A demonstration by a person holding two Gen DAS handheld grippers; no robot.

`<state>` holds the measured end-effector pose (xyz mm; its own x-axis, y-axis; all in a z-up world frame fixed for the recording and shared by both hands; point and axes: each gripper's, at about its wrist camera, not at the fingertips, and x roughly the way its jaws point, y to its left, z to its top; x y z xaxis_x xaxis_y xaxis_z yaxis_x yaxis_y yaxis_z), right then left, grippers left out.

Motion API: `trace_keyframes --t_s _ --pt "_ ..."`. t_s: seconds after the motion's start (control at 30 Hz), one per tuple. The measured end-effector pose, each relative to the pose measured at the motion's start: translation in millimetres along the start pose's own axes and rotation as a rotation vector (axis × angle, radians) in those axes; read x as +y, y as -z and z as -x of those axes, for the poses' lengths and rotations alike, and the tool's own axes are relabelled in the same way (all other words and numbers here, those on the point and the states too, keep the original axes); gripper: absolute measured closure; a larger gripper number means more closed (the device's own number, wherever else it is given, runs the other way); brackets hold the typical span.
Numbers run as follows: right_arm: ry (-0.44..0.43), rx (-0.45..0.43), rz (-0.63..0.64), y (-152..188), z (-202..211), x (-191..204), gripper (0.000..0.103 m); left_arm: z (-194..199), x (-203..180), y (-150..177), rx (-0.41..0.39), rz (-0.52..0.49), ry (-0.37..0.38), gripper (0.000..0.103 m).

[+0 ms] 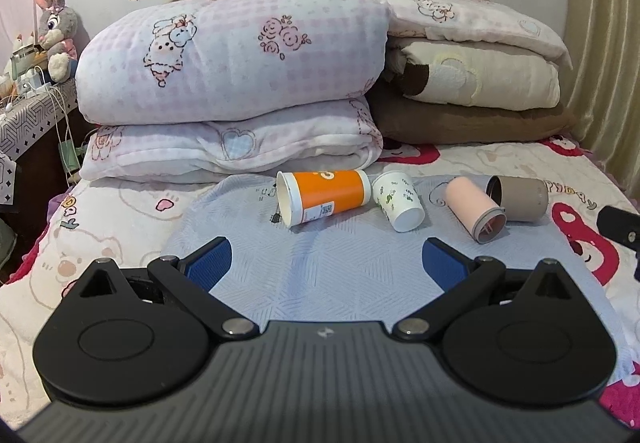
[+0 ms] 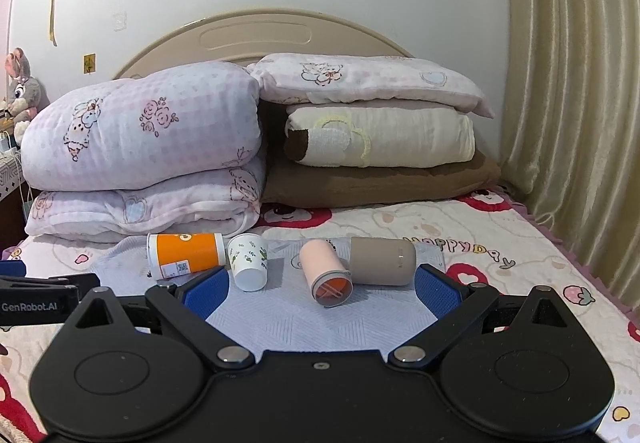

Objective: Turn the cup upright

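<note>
Several cups lie on their sides on a pale blue mat [image 1: 328,271] on the bed: an orange and white paper cup [image 1: 324,197], a small white cup with green print [image 1: 398,201], a pink cup [image 1: 474,209] and a taupe cup [image 1: 518,197]. My left gripper [image 1: 326,263] is open and empty, short of the cups. In the right wrist view the same row shows: orange cup [image 2: 186,255], white cup [image 2: 248,261], pink cup [image 2: 326,271], taupe cup [image 2: 382,261]. My right gripper [image 2: 322,289] is open and empty, its fingers flanking the pink cup's near end without touching.
Folded quilts [image 1: 232,83] and stacked pillows [image 1: 472,75] fill the head of the bed behind the cups. A bedside table with a plush rabbit [image 1: 56,27] and cables stands left. A curtain [image 2: 572,123] hangs at right. The other gripper's black body [image 2: 36,303] shows at left.
</note>
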<state>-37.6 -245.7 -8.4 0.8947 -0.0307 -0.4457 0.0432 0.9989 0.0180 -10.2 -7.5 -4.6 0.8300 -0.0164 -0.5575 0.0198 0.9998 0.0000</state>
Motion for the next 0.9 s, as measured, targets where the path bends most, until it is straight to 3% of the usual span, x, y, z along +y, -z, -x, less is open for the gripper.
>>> trace_keyframes --t_s 0.4,0.9 --pt "-0.018 -0.031 0.039 7.2 -3.0 1.6 0.0 -0.1 -0.5 1.1 -0.022 -0.003 0.0 0.0" --pt "-0.021 -0.005 0.035 10.5 -6.6 -0.6 0.0 -5.4 -1.5 5.9 0.003 -0.006 0.003 0.0"
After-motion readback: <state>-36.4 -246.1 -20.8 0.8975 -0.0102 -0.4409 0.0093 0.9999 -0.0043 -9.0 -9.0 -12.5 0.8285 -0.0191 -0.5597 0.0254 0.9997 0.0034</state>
